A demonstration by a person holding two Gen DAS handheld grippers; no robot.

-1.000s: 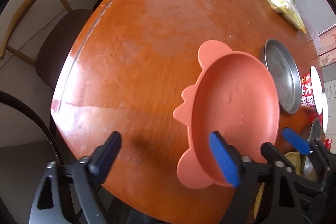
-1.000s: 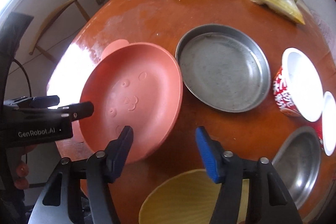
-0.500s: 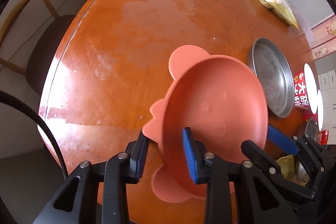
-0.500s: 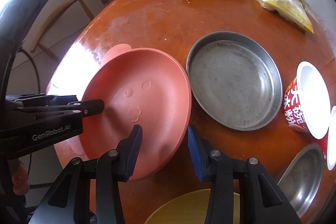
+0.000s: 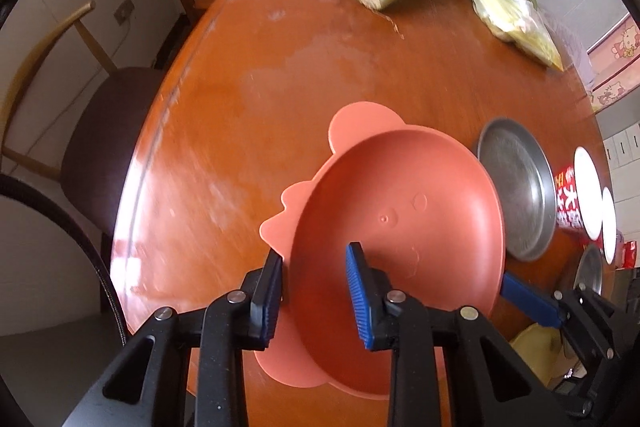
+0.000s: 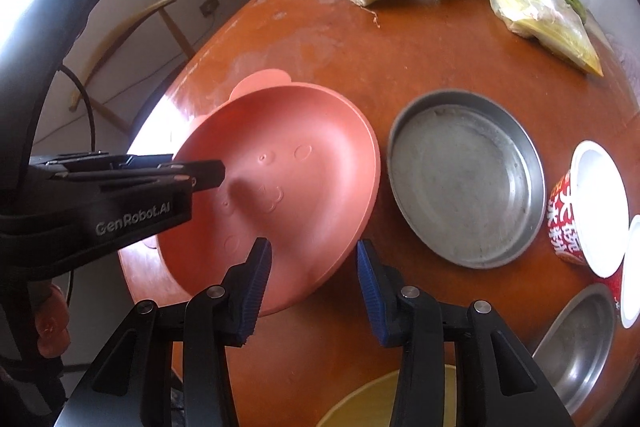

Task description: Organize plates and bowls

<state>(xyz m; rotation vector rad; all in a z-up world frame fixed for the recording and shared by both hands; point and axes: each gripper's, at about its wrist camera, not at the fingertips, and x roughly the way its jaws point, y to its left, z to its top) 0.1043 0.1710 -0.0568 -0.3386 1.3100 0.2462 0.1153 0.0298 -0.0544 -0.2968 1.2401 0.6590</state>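
As both tools clamp it, pink plate [image 6: 296,187] tilted, ears toward far table edge

Daylight is pouring in from the upper left, blowing out a white glare patch on the orange table [image 6: 156,131] edge, while the left gripper [image 6: 208,173] is casting a soft shadow into the pink plate [image 6: 280,195], and fisheye distortion is bending and darkening every corner

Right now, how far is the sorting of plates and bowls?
Nothing looks stacked yet. In hand: both tongs, left and right, are shut on the rim of the pink plate, which is tilted off the table. Left: the metal pan, steel bowl and yellow dish still lie apart.
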